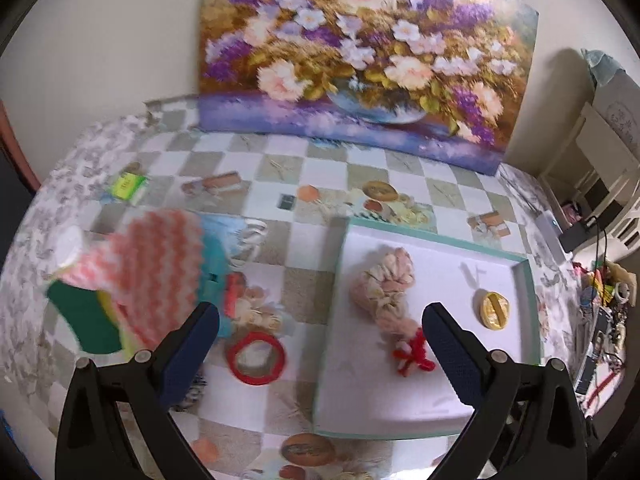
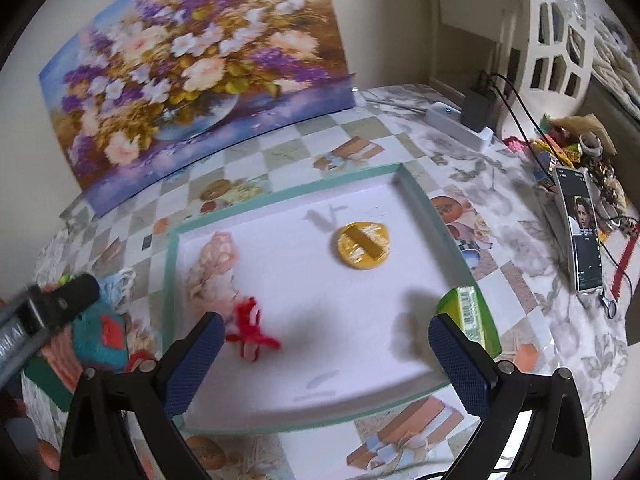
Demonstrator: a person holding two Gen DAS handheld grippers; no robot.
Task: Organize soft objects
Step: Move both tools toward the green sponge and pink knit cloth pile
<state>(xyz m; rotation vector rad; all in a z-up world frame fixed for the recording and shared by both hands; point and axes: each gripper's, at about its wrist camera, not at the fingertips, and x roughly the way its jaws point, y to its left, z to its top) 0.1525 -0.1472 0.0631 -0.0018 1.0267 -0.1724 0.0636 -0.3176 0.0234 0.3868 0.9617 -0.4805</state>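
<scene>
While both grippers' fingers (image 1: 452, 344) (image 2: 456, 364) gape wide w/ nothing held, pink pouch (image 1: 384, 288) lies in tray (image 1: 532, 304).

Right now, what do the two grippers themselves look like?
Both match: the left gripper and the right gripper each have two black angular arms with silver rivets, tipped with dark blue textured pads. In the right view, the left gripper's body shows a metallic bar with lettering. No cables or sleeves are visible.

We see the pink zigzag cloth (image 1: 160, 268) smeared by motion blur, hiding most of the green sponge (image 1: 86, 320) beneath; the green packet (image 2: 472, 316) sits partly behind our right gripper's finger (image 2: 460, 364).
</scene>
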